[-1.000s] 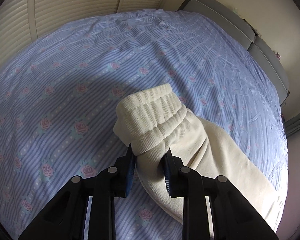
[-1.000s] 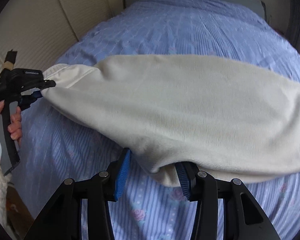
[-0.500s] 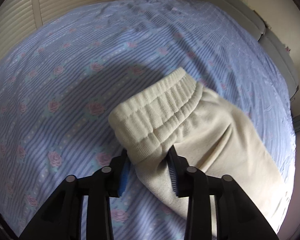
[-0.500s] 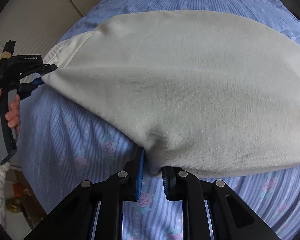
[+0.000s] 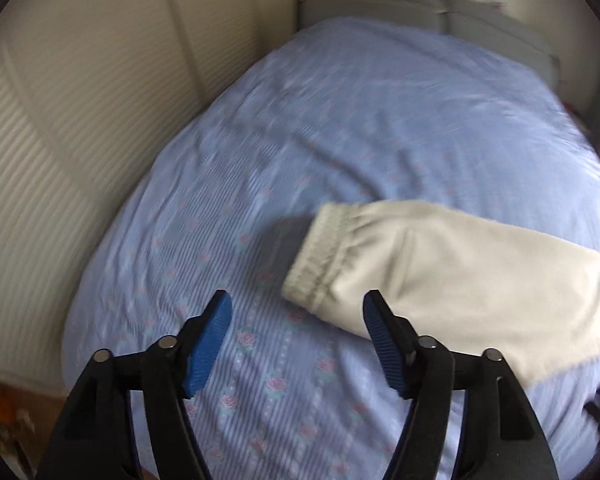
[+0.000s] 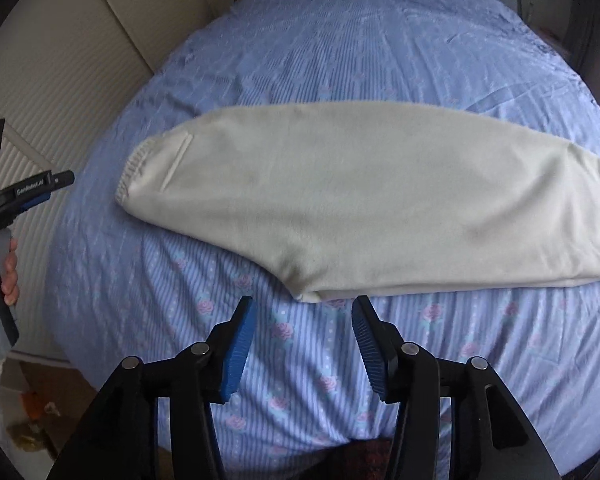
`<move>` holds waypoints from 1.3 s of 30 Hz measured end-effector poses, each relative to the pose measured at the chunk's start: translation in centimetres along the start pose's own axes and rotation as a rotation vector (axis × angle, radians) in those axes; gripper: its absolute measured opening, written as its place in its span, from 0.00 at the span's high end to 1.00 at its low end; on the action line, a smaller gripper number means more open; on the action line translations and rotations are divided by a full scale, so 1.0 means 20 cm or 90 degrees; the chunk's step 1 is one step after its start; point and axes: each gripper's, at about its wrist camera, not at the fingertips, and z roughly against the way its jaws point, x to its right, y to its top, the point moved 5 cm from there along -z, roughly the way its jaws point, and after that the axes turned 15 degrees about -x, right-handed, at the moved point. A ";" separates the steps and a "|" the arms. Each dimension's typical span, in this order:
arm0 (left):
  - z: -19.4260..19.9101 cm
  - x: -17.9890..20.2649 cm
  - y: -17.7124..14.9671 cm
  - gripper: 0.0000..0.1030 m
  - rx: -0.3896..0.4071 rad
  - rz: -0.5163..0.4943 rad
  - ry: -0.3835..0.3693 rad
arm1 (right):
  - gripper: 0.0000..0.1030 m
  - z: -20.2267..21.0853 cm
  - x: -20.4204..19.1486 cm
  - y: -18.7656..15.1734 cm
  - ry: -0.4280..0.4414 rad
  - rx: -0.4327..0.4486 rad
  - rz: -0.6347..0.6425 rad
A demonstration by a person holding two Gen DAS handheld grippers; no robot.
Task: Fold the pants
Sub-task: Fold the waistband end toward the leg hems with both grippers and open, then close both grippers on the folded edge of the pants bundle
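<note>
The cream pants (image 6: 360, 196) lie flat on the blue flowered bed sheet (image 6: 340, 48), folded lengthwise, with the ribbed waistband (image 6: 134, 172) at the left. In the left wrist view the pants (image 5: 460, 268) lie to the right, with the waistband (image 5: 320, 252) just ahead of the fingers. My left gripper (image 5: 298, 312) is open and empty, above the sheet beside the waistband. It also shows at the left edge of the right wrist view (image 6: 40, 192). My right gripper (image 6: 302, 312) is open and empty, just short of the pants' near edge.
A pale slatted wall (image 5: 60, 128) runs along the bed's left side. A grey headboard (image 5: 420, 4) stands at the far end. The bed edge and floor clutter (image 6: 32, 420) show at the lower left.
Both grippers have opened and let go of the pants. The pants now lie flat on the bed. Both grippers have pulled back from the fabric.
</note>
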 end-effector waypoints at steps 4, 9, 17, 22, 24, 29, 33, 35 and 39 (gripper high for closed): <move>0.31 0.16 0.01 0.23 0.059 -0.070 -0.053 | 0.44 0.34 0.13 -0.08 -0.008 0.073 -0.055; 0.59 0.49 0.00 0.17 0.098 -0.183 -0.131 | 0.39 0.70 0.28 -0.23 -0.046 0.161 -0.123; 0.87 1.10 0.02 0.12 0.150 -0.327 -0.268 | 0.35 1.12 0.61 -0.38 -0.116 0.243 -0.210; 0.92 1.56 0.08 0.12 0.156 -0.419 -0.309 | 0.35 1.28 0.88 -0.45 -0.141 0.300 -0.263; 0.93 1.77 0.11 0.12 0.158 -0.453 -0.322 | 0.35 1.31 1.03 -0.46 -0.152 0.310 -0.288; 0.89 2.39 0.19 0.12 0.131 -0.528 -0.362 | 0.35 1.26 1.50 -0.39 -0.136 0.304 -0.341; 0.77 2.90 0.27 0.15 0.085 -0.587 -0.393 | 0.35 1.13 1.91 -0.28 -0.113 0.286 -0.385; 0.71 3.14 0.31 0.15 0.067 -0.615 -0.420 | 0.35 1.03 2.12 -0.20 -0.094 0.266 -0.403; 0.51 3.58 0.34 0.16 0.026 -0.682 -0.438 | 0.35 0.90 2.46 -0.12 -0.075 0.267 -0.451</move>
